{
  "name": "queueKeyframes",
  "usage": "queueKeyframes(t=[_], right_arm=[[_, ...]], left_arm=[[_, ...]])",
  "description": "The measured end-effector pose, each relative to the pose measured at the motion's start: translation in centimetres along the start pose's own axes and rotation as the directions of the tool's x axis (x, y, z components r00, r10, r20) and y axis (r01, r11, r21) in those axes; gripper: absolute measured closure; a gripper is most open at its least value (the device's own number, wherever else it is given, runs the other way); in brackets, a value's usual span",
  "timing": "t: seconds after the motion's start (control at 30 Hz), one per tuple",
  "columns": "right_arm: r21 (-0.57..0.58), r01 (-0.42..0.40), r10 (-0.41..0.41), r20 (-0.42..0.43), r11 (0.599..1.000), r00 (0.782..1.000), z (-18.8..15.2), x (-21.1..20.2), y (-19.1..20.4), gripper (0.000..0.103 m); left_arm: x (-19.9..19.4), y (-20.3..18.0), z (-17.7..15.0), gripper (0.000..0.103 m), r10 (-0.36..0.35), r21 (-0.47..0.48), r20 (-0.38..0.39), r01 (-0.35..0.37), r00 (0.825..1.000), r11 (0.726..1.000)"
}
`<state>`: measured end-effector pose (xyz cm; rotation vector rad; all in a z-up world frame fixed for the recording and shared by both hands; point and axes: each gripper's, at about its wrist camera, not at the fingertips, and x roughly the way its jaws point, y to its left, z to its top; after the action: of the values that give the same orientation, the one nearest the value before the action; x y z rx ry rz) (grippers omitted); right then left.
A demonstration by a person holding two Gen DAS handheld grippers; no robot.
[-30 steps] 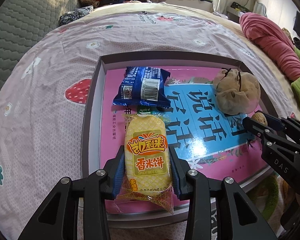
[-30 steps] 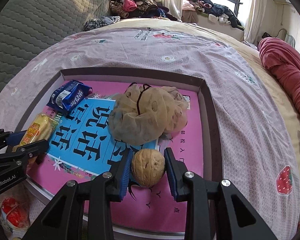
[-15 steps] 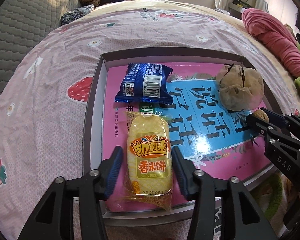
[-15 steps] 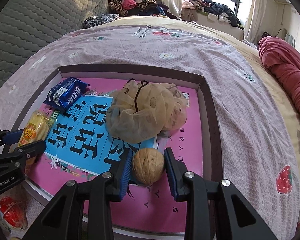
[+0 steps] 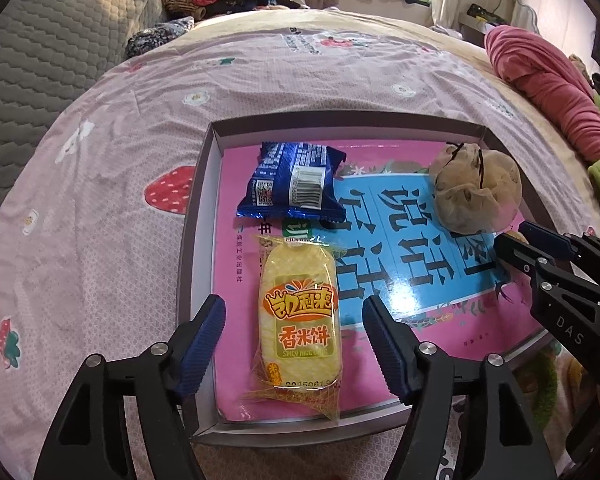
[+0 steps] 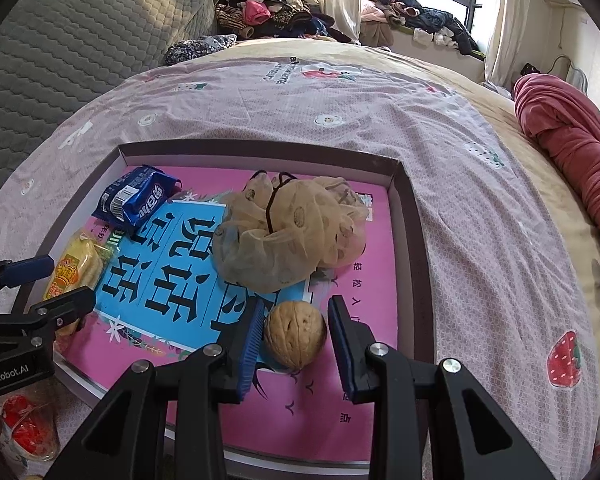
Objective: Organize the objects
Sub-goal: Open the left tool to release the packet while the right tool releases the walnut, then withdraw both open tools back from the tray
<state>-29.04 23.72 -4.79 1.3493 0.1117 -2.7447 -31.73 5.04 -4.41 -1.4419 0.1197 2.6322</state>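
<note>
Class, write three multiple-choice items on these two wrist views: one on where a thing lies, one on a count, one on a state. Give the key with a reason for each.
1. Where does the blue snack packet lie in the box?
A. beyond the yellow rice cracker packet
B. under the mesh pouch
C. outside on the bedsheet

2. How many sealed snack packets are in the box?
A. one
B. two
C. four

3. How does the left gripper stand to the yellow packet?
A. clamped on it
B. jaws clear on both sides
C. far away

Key: 1 A, it lies nearer the far wall; 2 B, one blue, one yellow; 3 B, gaps show on both sides while the jaws are opening.
</note>
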Motion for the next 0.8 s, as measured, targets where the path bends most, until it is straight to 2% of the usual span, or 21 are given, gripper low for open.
queueKeyframes(t=[0.2,0.33,0.57,0.67,0.8], right_arm=[[0.003,0.003,-0.003,0.014,1.0,1.0,0.2,-0.5,0.0,0.064],[0.01,0.001,-0.002,0.033,1.0,0.999,0.4,-1.2,-0.1,0.054],[0.018,0.021,-0.022,0.072,1.0,0.997,0.7,-2.7,0.0,0.042],[0.021,0.026,-0.028,0.103,0.999,0.994,0.9,-3.9,0.1,0.04],[0.019,0.039,-0.041,0.152,0.999,0.988,1.2,-5.9,0.4,0.03]], left_arm=[[-0.6,0.1,0.1,0.028,-0.013,-0.016,0.02,0.013,1.0,1.0],[-1.4,-0.1,0.2,0.028,-0.003,-0.017,0.054,0.004,0.999,1.0],[-2.5,0.2,0.5,0.026,-0.013,-0.027,0.076,0.015,0.997,1.0],[-3.1,0.3,0.5,0.026,-0.018,-0.029,0.089,0.02,0.996,0.999],[-4.0,0.4,0.6,0.026,-0.019,-0.033,0.11,0.023,0.994,0.999]])
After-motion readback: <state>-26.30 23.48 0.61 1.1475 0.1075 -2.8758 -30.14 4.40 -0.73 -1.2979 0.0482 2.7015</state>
